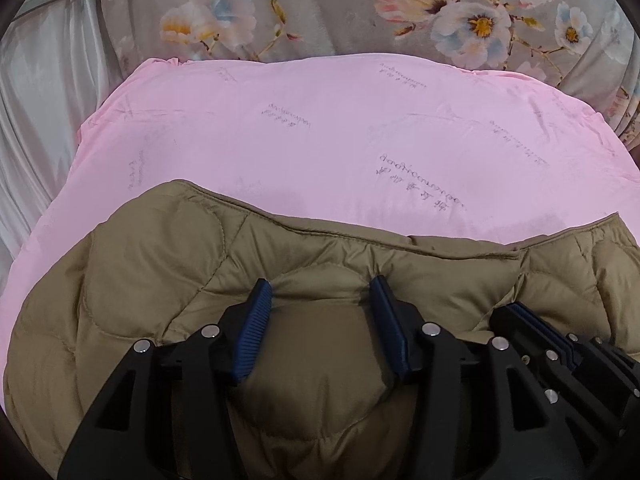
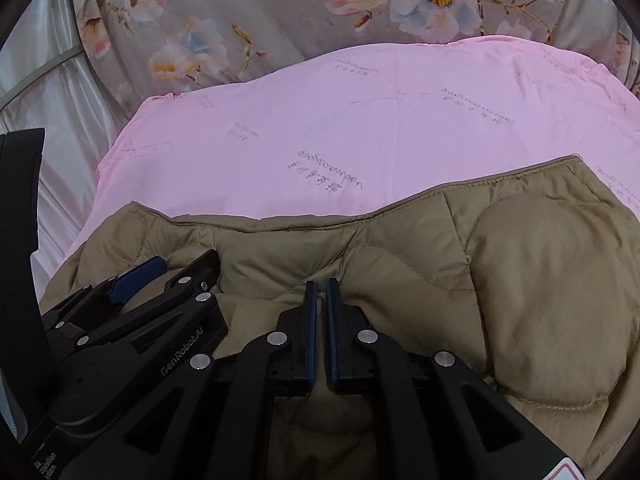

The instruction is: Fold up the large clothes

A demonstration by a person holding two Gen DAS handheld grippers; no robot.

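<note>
Quilted khaki jacket (image 1: 152,280) fills the lower half of both wrist views, lying bunched on a pink sheet (image 1: 280,132) printed with faint script. Its stitched hem edge runs across mid-frame, sagging in the middle and rising toward the right in the right wrist view (image 2: 540,264).

Left gripper (image 1: 322,290): fingers spread wide, blue ribbed pads (image 1: 254,332) set on either side of a puffed bulge of jacket fabric, tips pressing into it. Fabric sits between them, not pinched tight.

Right gripper (image 2: 322,292): blue pads nearly together, only a thin slit between. Tips rest against the jacket; whether any cloth is caught in the slit cannot be told.

The two grippers sit just beside each other; each shows at the edge of the other's view, lower right and lower left.

Floral grey bedding (image 2: 280,12) lies across the top of the frame beyond the sheet; a pale satin curtain (image 1: 44,92) hangs at the left.
</note>
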